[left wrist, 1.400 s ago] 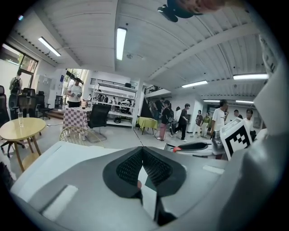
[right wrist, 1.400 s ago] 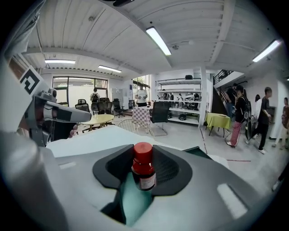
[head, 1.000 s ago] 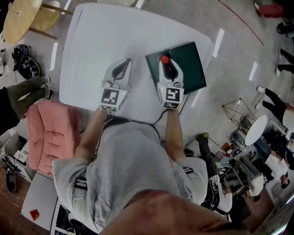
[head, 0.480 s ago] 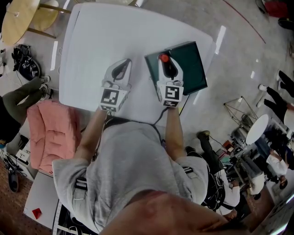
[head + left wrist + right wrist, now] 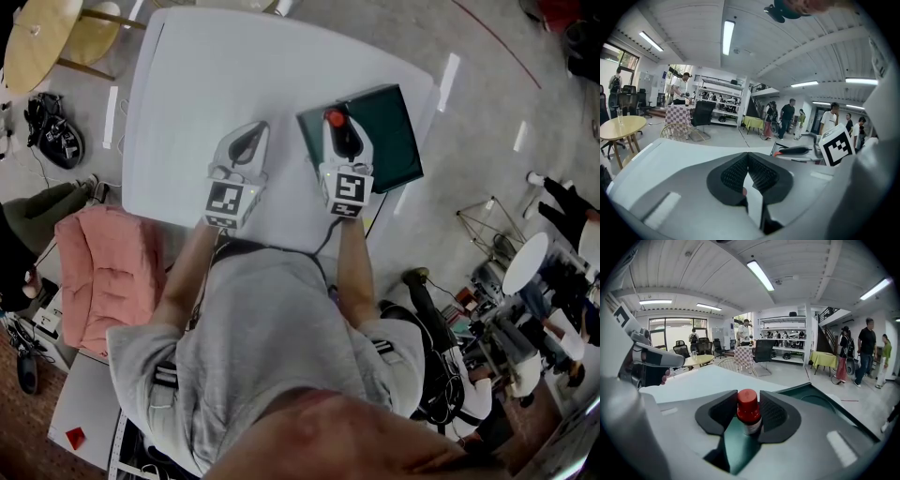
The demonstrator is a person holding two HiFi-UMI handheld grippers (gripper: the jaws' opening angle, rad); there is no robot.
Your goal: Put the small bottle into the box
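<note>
The dark green box (image 5: 389,131) lies on a white table (image 5: 206,84), with nothing standing in the way around it, a pink cushioned seat (image 5: 108,272) off the table far to the box's left, and people standing well beyond it. There is one box, one small bottle (image 5: 749,414) and two grippers. At the box's left part the right gripper (image 5: 337,129) has its jaws opening, with the red-capped bottle upright between the pads over the box's floor, while the left gripper (image 5: 747,161), left of the box over bare tabletop, has its jaws together on nothing.
</note>
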